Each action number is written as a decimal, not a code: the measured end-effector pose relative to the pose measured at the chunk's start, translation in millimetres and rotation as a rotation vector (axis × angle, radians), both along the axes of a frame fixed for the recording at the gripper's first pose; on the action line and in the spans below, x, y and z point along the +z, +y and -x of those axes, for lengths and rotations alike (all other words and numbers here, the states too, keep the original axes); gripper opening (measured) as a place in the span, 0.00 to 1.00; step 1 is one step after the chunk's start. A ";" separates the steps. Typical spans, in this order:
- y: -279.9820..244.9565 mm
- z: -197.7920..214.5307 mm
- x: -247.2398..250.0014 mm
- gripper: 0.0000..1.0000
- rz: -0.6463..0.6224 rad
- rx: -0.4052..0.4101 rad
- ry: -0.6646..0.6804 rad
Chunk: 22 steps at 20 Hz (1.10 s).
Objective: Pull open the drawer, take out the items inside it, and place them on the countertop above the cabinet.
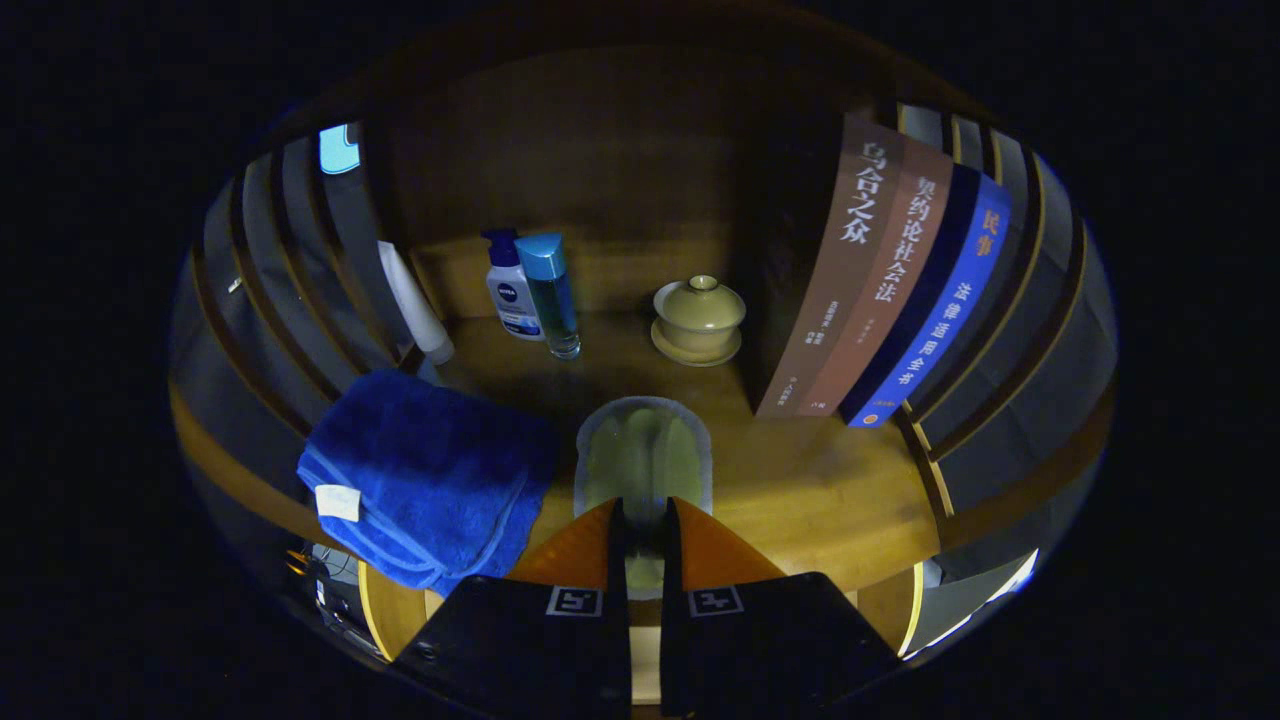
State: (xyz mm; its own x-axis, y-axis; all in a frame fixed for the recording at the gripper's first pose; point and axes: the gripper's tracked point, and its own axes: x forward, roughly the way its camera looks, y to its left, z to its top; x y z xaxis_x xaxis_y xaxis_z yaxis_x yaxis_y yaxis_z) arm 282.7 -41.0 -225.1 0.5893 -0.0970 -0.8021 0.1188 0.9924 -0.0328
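- Two fingers of the claw (645, 520), nearly closed, pinch the near end of a clear packet (645, 455) of pale green pieces.
- Packet lies on the countertop (800, 490), apparently being set down there.
- Blue towel (425, 475) just beside it; bottles (530, 290), lidded cup (698, 318) and books (880, 290) stand beyond.

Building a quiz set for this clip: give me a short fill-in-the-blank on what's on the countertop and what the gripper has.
1. The gripper is shut on a clear ____ of green pieces.
2. The folded towel beside the fingers is ____ in colour.
3. The lidded cup sits on a ____.
4. The upright books stand next to the ____.

Missing words: bag; blue; saucer; lidded cup
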 end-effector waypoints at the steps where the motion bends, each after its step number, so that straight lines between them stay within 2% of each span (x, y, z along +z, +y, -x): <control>1: -0.5 -3.7 -3.9 0.16 0.002 0.003 0.013; 4: 0.7 -9.3 -12.5 0.18 -0.002 0.003 0.038; 8: -1.5 -14.7 -8.7 0.39 -0.031 -0.018 0.010; 12: -4.2 -10.7 -2.0 0.81 -0.041 -0.025 -0.017; 14: -3.4 -4.6 -2.9 0.98 -0.042 -0.022 -0.018; 19: 5.4 23.4 13.1 1.00 -0.058 -0.021 -0.063; 22: 15.2 50.5 30.6 1.00 -0.060 -0.010 -0.138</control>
State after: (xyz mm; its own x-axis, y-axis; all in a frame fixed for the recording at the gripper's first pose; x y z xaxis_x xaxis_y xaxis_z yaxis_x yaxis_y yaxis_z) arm 232.3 -25.8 -194.5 0.6936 -0.0574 -0.7180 0.1276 0.9908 0.0440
